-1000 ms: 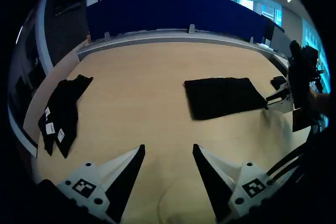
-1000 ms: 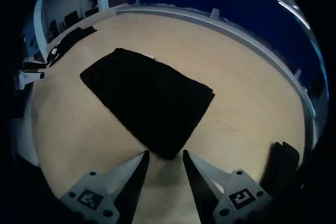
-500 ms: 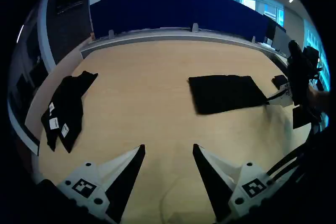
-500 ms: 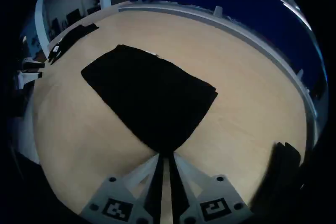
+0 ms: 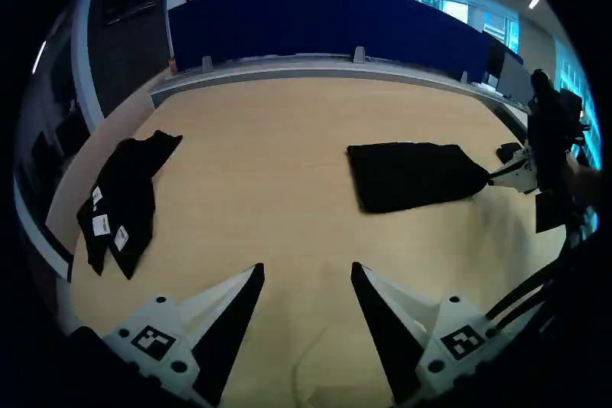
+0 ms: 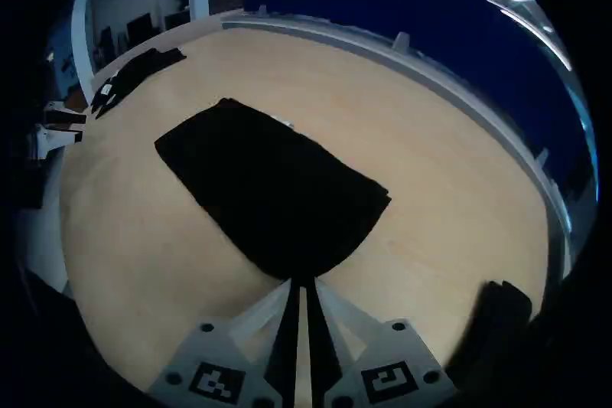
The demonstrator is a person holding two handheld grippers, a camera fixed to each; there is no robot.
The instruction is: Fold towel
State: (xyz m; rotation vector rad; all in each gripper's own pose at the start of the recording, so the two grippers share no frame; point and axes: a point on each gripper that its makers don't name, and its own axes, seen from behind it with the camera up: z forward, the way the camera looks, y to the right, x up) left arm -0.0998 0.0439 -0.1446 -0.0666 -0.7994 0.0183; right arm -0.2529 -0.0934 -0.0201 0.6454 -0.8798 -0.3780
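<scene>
Here, the right gripper pinches the black towel by a corner on the tabletop; left gripper spread; clothing tags unreadable.

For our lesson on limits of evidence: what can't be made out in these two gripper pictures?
1. Right gripper view: a corner of the flat black cloth towel is hidden between the shut jaws of the right gripper.
2. Left gripper view: white tags on the heaped dark clothing are too small to read.
3. Right gripper view: a dark stacked object is cut off at the edge, unidentifiable.
</scene>
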